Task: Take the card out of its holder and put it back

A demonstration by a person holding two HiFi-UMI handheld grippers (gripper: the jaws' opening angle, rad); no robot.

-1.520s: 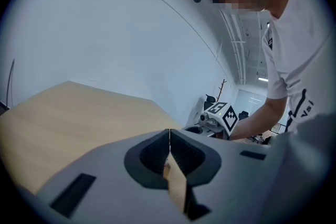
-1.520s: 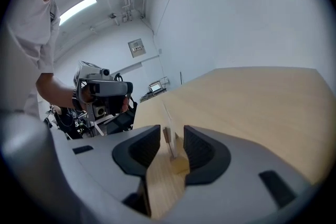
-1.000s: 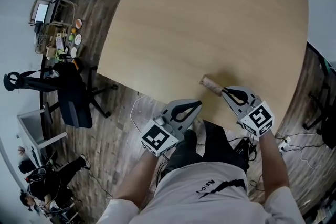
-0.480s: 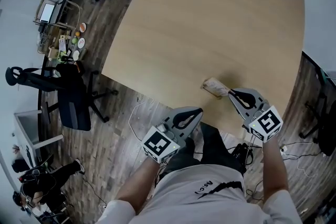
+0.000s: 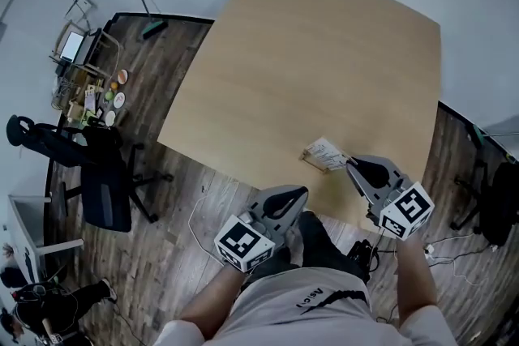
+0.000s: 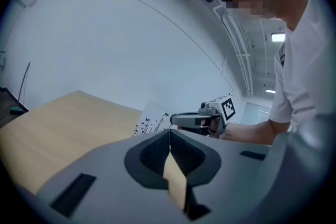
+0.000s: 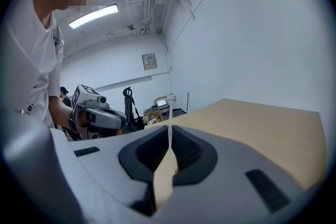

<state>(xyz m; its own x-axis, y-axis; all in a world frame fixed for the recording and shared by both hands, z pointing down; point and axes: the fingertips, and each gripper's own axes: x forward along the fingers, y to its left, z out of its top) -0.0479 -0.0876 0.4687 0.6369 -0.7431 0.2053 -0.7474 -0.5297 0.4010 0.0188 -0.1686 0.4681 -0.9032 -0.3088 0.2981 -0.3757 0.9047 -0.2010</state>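
The card [image 5: 326, 152] is white with small black print and is held over the table's near edge. My right gripper [image 5: 350, 164] is shut on the card's right edge. In the right gripper view the card [image 7: 170, 107] is edge-on, a thin line rising from between the jaws. The left gripper view has the card [image 6: 151, 119] tilted up above the table, with the right gripper [image 6: 176, 119] gripping it. A small tan strip [image 5: 311, 159] lies at the card's lower left; I cannot tell if it is the holder. My left gripper [image 5: 298, 191] is shut and empty, just off the table's edge.
The light wooden table [image 5: 316, 53] stretches away beyond the card. On the floor at the left are an office chair [image 5: 101, 174] and a wire cart with small items [image 5: 85, 81]. Cables [image 5: 442, 243] lie on the floor at the right.
The card in the right gripper has come up and turned, so its white printed face shows more. The left gripper has stayed shut near the table's edge.
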